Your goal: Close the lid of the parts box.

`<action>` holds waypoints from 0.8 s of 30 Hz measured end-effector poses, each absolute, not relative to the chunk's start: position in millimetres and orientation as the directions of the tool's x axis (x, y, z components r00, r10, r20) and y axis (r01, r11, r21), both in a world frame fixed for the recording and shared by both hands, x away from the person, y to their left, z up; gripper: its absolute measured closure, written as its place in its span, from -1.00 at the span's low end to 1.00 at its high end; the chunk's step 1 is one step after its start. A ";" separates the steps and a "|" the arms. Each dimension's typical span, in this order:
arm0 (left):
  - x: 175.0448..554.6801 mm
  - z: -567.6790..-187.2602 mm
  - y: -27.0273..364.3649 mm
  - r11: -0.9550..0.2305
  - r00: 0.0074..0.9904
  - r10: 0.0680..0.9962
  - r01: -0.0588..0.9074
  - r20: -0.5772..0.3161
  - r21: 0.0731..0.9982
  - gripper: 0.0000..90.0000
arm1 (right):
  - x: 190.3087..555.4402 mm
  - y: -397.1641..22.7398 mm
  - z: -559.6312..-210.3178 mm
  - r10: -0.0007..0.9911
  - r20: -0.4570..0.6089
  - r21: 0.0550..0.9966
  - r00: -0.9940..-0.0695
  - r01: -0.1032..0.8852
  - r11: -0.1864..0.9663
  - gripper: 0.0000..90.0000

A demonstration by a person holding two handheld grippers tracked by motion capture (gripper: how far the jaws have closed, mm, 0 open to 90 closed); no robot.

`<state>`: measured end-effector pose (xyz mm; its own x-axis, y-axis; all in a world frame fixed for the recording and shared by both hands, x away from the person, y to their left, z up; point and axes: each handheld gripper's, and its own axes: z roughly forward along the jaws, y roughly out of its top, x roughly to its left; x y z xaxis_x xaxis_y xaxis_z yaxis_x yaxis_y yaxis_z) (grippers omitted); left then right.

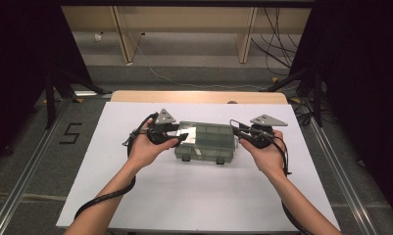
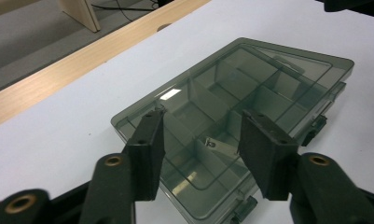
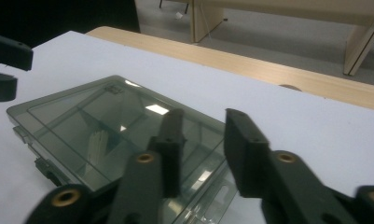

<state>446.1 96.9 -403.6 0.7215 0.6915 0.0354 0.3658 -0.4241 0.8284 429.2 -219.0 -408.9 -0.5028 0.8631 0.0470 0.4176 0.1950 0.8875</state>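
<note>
A smoky, see-through compartment box [image 1: 206,142] lies with its lid closed in the middle of the white table top [image 1: 199,196]. Its latches [image 1: 185,158] face the person. My left gripper [image 1: 178,139] is at the box's left end; in the left gripper view its jaws [image 2: 201,121] stand apart over that end of the box [image 2: 250,88], gripping nothing. My right gripper [image 1: 236,131] is at the right end, and its jaws [image 3: 204,116] are apart above the box's corner [image 3: 105,121]. A small metal part [image 2: 211,143] and a pale item [image 3: 99,142] lie inside.
The white sheet covers a wooden table whose far edge [image 1: 199,96] shows bare. Beyond it are wooden furniture legs [image 1: 245,39] and loose cables [image 1: 277,34] on the floor. Dark stands [image 1: 52,83] flank the table. Each gripper's cable [image 1: 106,196] trails back along the forearm.
</note>
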 end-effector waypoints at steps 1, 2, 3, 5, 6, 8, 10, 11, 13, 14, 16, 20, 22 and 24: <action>445.7 -402.8 96.1 -0.429 0.720 0.693 0.363 0.043 0.827 0.16 | 427.5 -218.4 -408.2 0.861 0.040 0.888 -0.506 0.413 0.201 0.73; 445.3 -402.1 95.5 -0.425 0.722 0.691 0.362 0.039 0.830 0.20 | 426.6 -217.5 -407.8 0.859 0.028 0.885 -0.512 0.412 0.216 0.78; 444.6 -401.7 94.9 -0.415 0.717 0.697 0.372 0.027 0.831 0.28 | 426.1 -216.4 -407.6 0.856 0.016 0.885 -0.516 0.407 0.228 0.88; 444.1 -400.8 94.3 -0.409 0.715 0.698 0.377 0.020 0.831 0.39 | 424.4 -214.7 -407.3 0.849 0.029 0.879 -0.528 0.417 0.230 0.97; 443.6 -400.4 93.5 -0.410 0.713 0.701 0.374 0.025 0.832 0.47 | 424.7 -213.8 -407.9 0.846 0.023 0.883 -0.532 0.407 0.232 1.00; 443.2 -400.8 92.2 -0.419 0.714 0.700 0.378 0.028 0.826 0.59 | 423.3 -211.8 -407.8 0.842 0.018 0.875 -0.540 0.415 0.248 1.00; 442.0 -402.4 90.0 -0.443 0.714 0.697 0.360 0.063 0.821 0.74 | 422.7 -208.8 -409.0 0.835 0.031 0.877 -0.550 0.416 0.241 1.00; 441.1 -403.0 89.1 -0.455 0.716 0.694 0.353 0.077 0.818 0.83 | 421.8 -208.0 -408.7 0.832 0.028 0.873 -0.554 0.418 0.249 1.00; 439.8 -404.4 87.9 -0.454 0.717 0.693 0.358 0.071 0.816 0.95 | 421.5 -205.7 -409.8 0.821 0.033 0.873 -0.569 0.416 0.253 1.00; 439.4 -404.7 87.7 -0.457 0.716 0.695 0.364 0.070 0.812 0.98 | 420.6 -203.9 -410.1 0.821 0.041 0.869 -0.570 0.426 0.252 1.00; 438.8 -405.8 87.4 -0.446 0.707 0.705 0.382 0.055 0.810 0.99 | 419.7 -201.6 -410.9 0.816 0.041 0.866 -0.577 0.428 0.259 1.00; 438.0 -407.3 87.1 -0.446 0.703 0.709 0.397 0.047 0.802 0.99 | 418.1 -196.9 -413.1 0.802 0.046 0.862 -0.595 0.430 0.269 1.00; 437.9 -408.3 86.3 -0.449 0.708 0.705 0.400 0.042 0.799 0.99 | 416.8 -196.2 -413.6 0.800 0.039 0.856 -0.599 0.433 0.282 1.00; 437.3 -409.4 85.5 -0.449 0.704 0.709 0.405 0.042 0.796 0.99 | 416.2 -195.2 -414.6 0.794 0.049 0.851 -0.606 0.442 0.285 1.00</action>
<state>437.3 85.5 -409.4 0.7043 0.7087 0.0415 0.4053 -0.4495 0.7960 416.2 -195.2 -414.6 -0.6063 0.7937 0.0487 0.4417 0.2852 0.8506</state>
